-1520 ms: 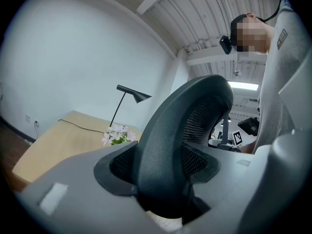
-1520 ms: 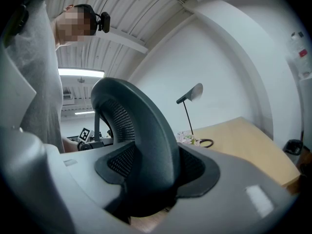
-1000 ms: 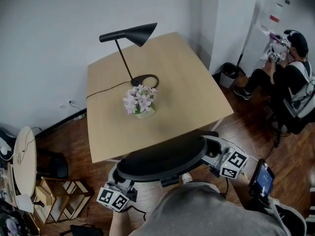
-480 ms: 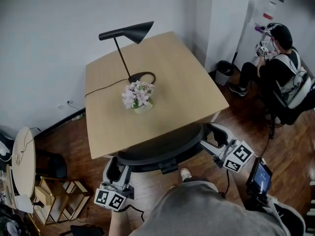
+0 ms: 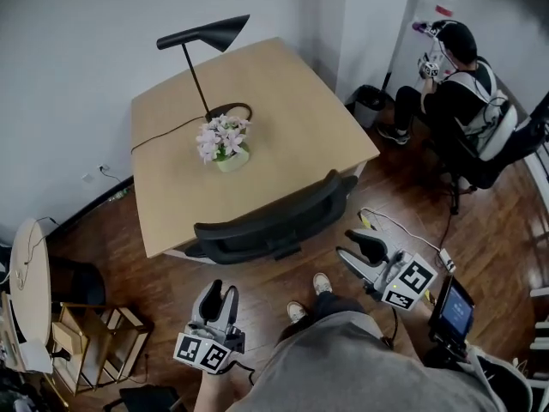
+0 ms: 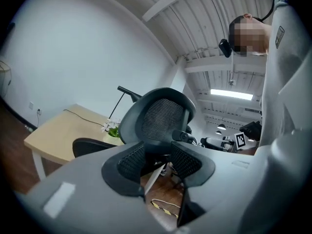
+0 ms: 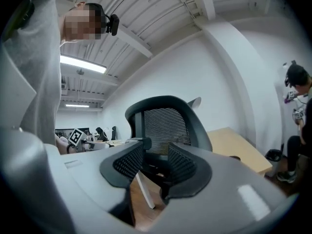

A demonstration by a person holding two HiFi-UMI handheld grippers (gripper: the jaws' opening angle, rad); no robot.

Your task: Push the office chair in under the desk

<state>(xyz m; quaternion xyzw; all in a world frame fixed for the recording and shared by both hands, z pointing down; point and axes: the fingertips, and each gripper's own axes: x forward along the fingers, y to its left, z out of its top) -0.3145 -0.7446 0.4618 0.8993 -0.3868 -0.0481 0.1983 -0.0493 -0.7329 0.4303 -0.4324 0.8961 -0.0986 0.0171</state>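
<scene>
The black mesh-backed office chair (image 5: pixel 270 221) stands with its seat under the front edge of the light wooden desk (image 5: pixel 283 110). Both grippers are drawn back from it, over the wooden floor. My left gripper (image 5: pixel 219 292) is below the chair's left end and my right gripper (image 5: pixel 360 247) is to the right of its right end. Both pairs of jaws have just been closing, with a gap left and nothing between them. From the left gripper (image 6: pixel 158 162) the chair back (image 6: pixel 158 118) rises straight ahead. Beyond the right gripper (image 7: pixel 150 162) it (image 7: pixel 165 121) stands likewise.
A black desk lamp (image 5: pixel 202 37) and a pot of pink flowers (image 5: pixel 221 140) stand on the desk. A person (image 5: pixel 459 75) sits at the back right beside a small bin (image 5: pixel 371 106). A cable (image 5: pixel 403 226) trails on the floor. A round side table (image 5: pixel 30 290) is at the left.
The chair has rolled in under the desk. Both grippers have left its backrest and drawn back toward me. Their jaws opened wide, then narrowed.
</scene>
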